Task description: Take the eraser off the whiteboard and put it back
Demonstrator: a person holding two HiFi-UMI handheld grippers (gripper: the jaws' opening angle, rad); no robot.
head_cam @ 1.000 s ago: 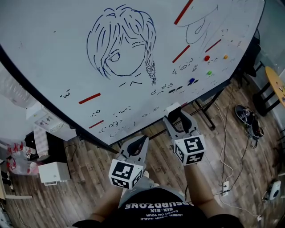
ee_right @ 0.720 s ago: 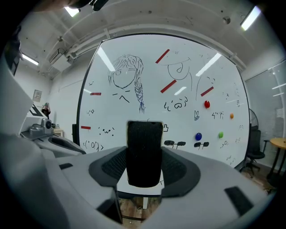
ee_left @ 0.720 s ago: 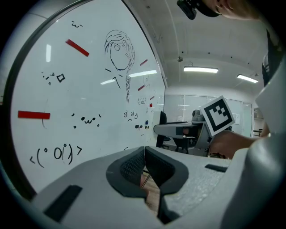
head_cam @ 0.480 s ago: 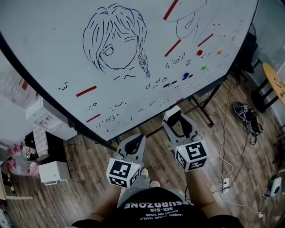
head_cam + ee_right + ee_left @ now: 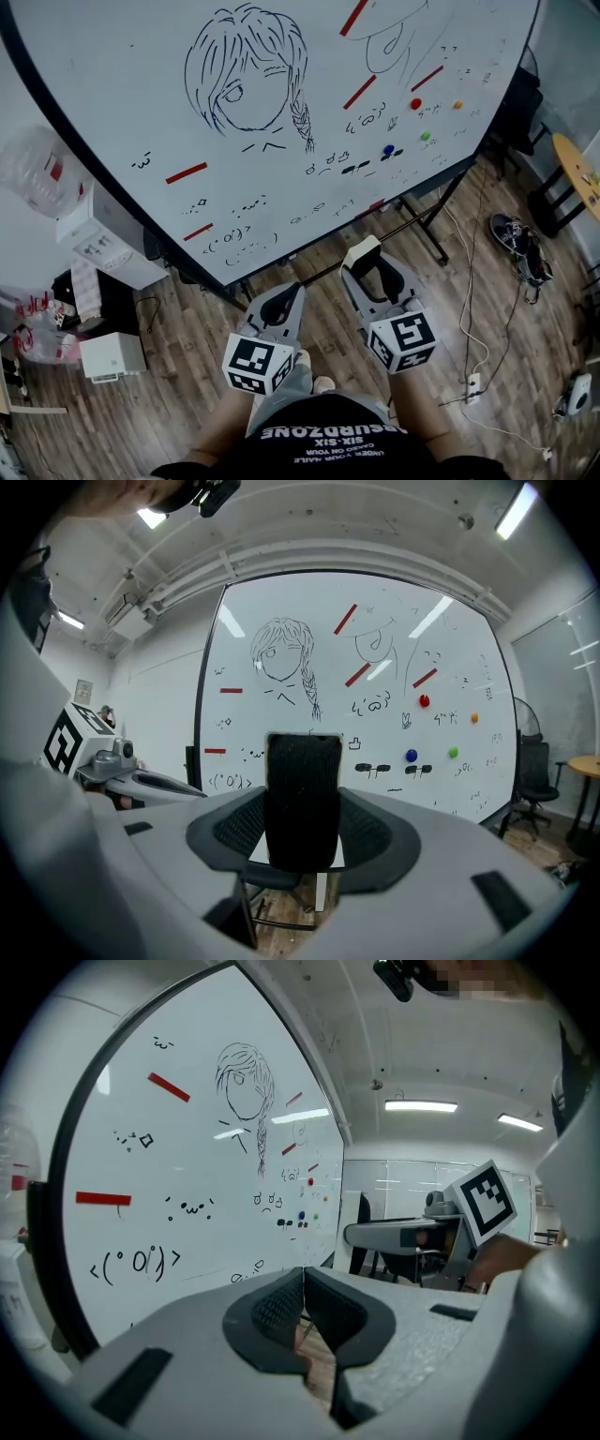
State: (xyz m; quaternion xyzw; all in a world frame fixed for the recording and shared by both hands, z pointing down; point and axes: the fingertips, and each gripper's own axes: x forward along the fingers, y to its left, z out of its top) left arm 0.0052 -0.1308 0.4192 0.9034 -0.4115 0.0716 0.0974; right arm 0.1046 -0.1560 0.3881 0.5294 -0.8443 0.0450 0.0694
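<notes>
Right gripper (image 5: 368, 269) clamped on the eraser (image 5: 302, 799), I'd press it flat against the whiteboard (image 5: 122, 103) before letting go.

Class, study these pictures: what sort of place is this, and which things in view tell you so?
Probably an office or meeting room: a large, scribbled-on whiteboard fills the view ahead, an office chair stands to its right, and strip lights run along the ceiling.
</notes>
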